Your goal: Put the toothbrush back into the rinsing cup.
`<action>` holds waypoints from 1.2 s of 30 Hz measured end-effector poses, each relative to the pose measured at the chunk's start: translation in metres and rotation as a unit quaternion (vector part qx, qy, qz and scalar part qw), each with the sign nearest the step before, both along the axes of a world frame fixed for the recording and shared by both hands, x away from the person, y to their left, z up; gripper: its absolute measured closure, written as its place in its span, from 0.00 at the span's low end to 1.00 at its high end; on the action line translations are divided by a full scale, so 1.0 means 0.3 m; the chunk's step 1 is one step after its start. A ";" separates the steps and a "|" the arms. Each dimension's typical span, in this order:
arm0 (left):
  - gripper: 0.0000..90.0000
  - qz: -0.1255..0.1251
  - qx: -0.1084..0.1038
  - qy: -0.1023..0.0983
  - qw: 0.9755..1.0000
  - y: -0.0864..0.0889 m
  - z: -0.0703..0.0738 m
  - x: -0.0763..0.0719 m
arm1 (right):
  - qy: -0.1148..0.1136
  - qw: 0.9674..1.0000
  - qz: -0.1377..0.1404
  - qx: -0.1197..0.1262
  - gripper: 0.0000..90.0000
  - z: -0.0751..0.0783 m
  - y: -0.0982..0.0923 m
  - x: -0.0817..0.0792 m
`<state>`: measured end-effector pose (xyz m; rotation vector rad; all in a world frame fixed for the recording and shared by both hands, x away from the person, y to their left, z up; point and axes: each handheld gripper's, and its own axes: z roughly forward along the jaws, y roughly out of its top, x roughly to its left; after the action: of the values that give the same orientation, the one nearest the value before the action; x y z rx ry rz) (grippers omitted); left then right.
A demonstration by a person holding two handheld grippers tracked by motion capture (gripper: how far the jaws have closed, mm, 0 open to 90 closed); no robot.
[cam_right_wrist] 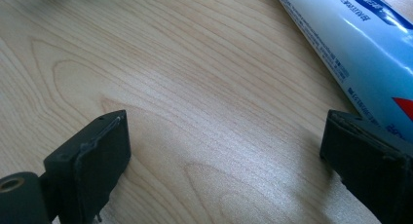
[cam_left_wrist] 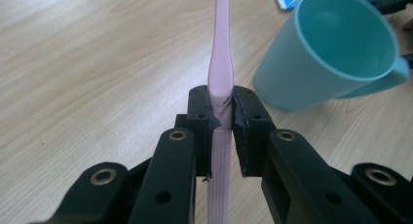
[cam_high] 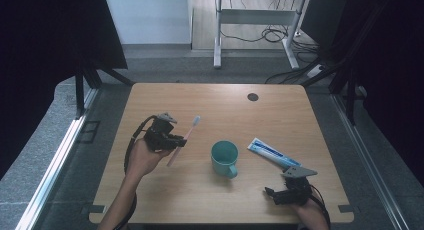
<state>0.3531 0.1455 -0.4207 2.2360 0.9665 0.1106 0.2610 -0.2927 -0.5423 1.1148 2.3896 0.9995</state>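
Now the pink toothbrush [cam_high: 183,138] is pinched mid-handle by the left claw [cam_left_wrist: 221,118], bristles pointed away, above the table [cam_high: 210,105]. Just to its right stands the teal cup [cam_high: 225,158], mouth up. Beside the toothpaste tube [cam_right_wrist: 350,44], the right claw [cam_right_wrist: 234,160] is spread.

The pale wood-grain counter [cam_high: 200,190] carries a teal plastic mug [cam_high: 225,159]. A blue-and-white toothpaste tube [cam_high: 272,153] lies flat just beside it.

toothbrush [cam_left_wrist: 220,48] head cut off at top edge, toothpaste tube [cam_right_wrist: 350,44] print too blurred to read
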 end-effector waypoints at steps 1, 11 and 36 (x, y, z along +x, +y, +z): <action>0.88 -0.003 -0.004 -0.004 1.000 0.000 0.005 -0.001 | 0.000 1.000 0.000 0.000 0.04 0.000 0.000 0.000; 0.88 -0.017 -0.039 -0.034 0.999 -0.028 0.038 -0.017 | 0.000 1.000 0.000 0.000 0.04 0.000 0.000 0.000; 0.88 -0.045 -0.096 -0.086 0.991 -0.113 0.103 -0.027 | 0.000 1.000 0.000 0.000 0.04 0.000 0.000 0.000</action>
<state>0.3451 0.1116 -0.3900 2.0517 0.7492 0.1610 0.2610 -0.2926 -0.5423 1.1167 2.3892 1.0002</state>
